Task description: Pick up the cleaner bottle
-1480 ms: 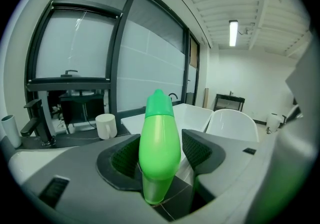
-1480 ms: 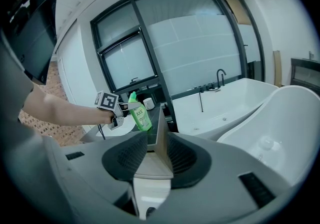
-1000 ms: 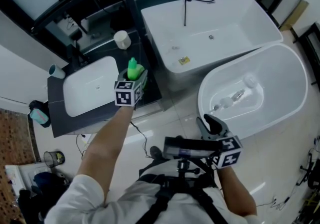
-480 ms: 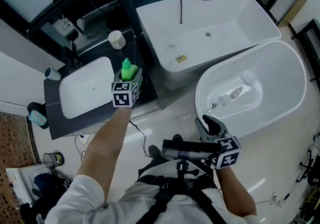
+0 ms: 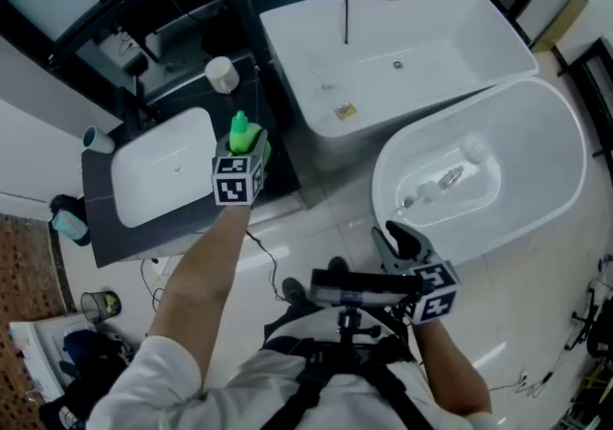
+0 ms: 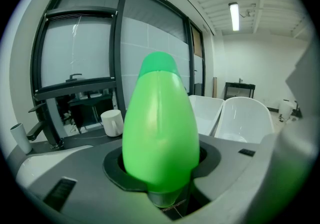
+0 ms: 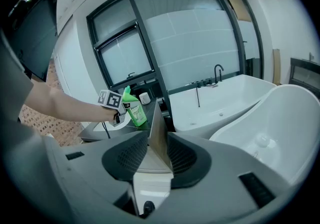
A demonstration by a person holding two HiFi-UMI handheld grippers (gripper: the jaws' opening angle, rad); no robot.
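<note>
The green cleaner bottle (image 5: 243,133) stands upright on the dark counter (image 5: 283,172), to the right of the white sink. My left gripper (image 5: 251,145) reaches in from the front. Its jaws have just been closing, and their black pads now hug the bottle (image 6: 160,123) on both sides. The right gripper view shows the same grip from afar, with the bottle (image 7: 135,110) upright in the left gripper (image 7: 121,112). My right gripper (image 5: 395,238) hangs low near my body, over the floor beside the oval tub, jaws a little apart with nothing between them.
A white mug (image 5: 221,74) stands behind the bottle, and a pale cup (image 5: 96,139) sits at the counter's left end. The sink basin (image 5: 163,169) lies left of the bottle. A rectangular bathtub (image 5: 412,45) and an oval tub (image 5: 546,160) fill the right side.
The left jaws have drawn in around the green bottle, which still stands on the counter. The right gripper has stayed where it was.
</note>
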